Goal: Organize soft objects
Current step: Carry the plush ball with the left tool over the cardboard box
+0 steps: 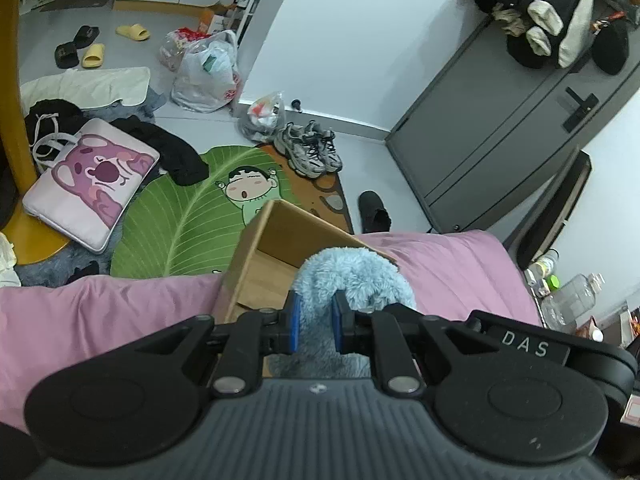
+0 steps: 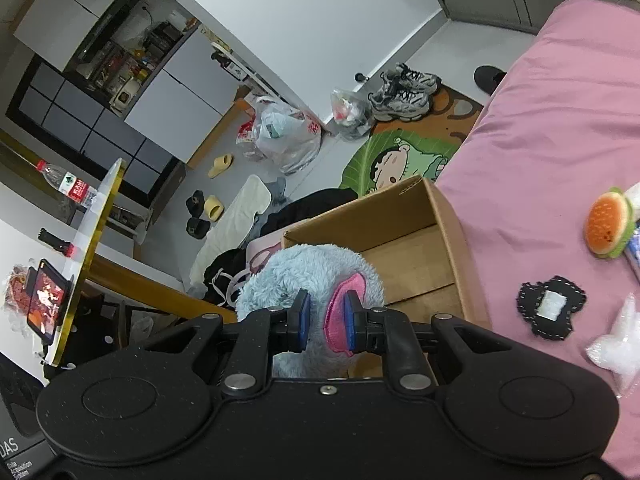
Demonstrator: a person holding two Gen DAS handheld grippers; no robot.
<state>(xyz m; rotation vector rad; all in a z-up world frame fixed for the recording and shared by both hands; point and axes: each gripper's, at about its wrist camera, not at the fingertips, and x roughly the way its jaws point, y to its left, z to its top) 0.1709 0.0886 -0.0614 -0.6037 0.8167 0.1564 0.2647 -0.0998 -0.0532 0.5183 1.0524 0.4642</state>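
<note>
A fluffy light-blue plush toy (image 1: 352, 276) with a pink ear patch (image 2: 344, 300) is held by both grippers. My left gripper (image 1: 316, 320) is shut on its blue fur. My right gripper (image 2: 326, 320) is shut on the plush at the pink patch. The plush hangs in front of an open cardboard box (image 1: 280, 240) that stands on the pink bed (image 1: 100, 320); the box (image 2: 420, 248) looks empty inside. On the bed lie a burger plush (image 2: 606, 228), a black felt piece (image 2: 550, 306) with white stitching, and a clear plastic bag (image 2: 616, 344).
A green leaf rug (image 1: 180, 216) with a cartoon print covers the floor beyond the bed. On the floor lie a pink bag (image 1: 92, 184), black clothes (image 1: 176, 152), sneakers (image 1: 308, 148), slippers (image 1: 94, 56) and plastic bags (image 1: 208, 72). A yellow-rimmed table (image 2: 92, 248) stands left. A grey door (image 1: 512, 120) is at right.
</note>
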